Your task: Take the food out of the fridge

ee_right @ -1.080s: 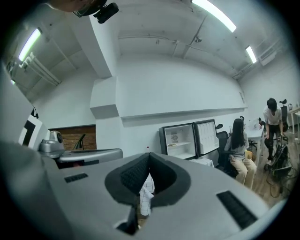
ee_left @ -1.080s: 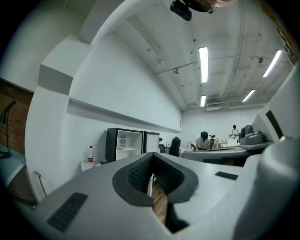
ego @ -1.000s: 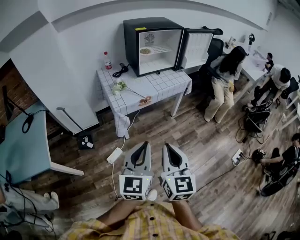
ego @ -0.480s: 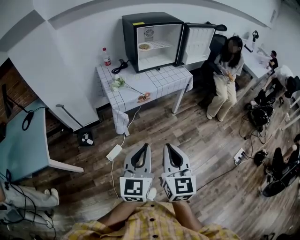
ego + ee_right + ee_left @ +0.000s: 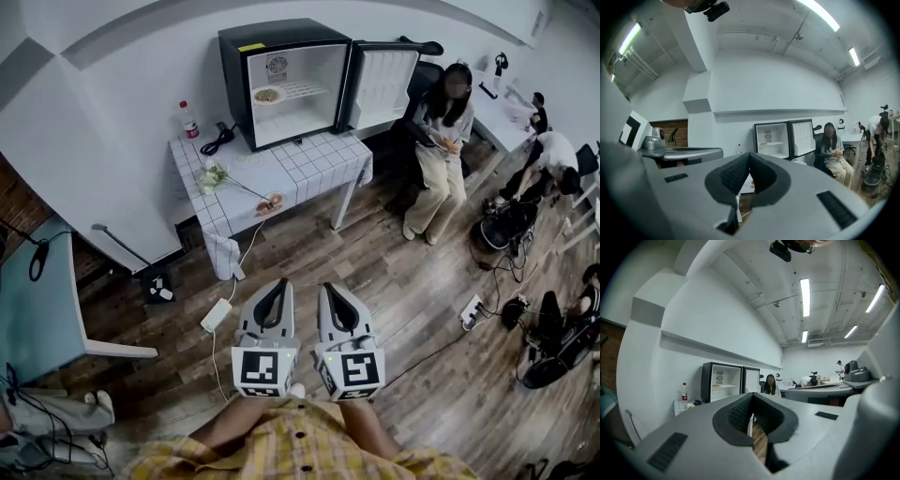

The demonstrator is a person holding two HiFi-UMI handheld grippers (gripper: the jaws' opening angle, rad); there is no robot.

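A black mini fridge stands on a white tiled table against the far wall, its door swung open to the right. A plate of food lies on the upper shelf. The fridge and plate also show small in the left gripper view, and the fridge shows in the right gripper view. My left gripper and right gripper hang side by side over the wooden floor, well short of the table. Both are shut and empty, pointing level toward the fridge.
On the table are a red-capped bottle, a black cable, flowers and a small food item. A person sits on a chair right of the fridge. A white adapter and power strip lie on the floor; a blue table stands left.
Both grippers, still shut, have moved together across the floor toward the table. In the head view the fridge and table have slid to the left.
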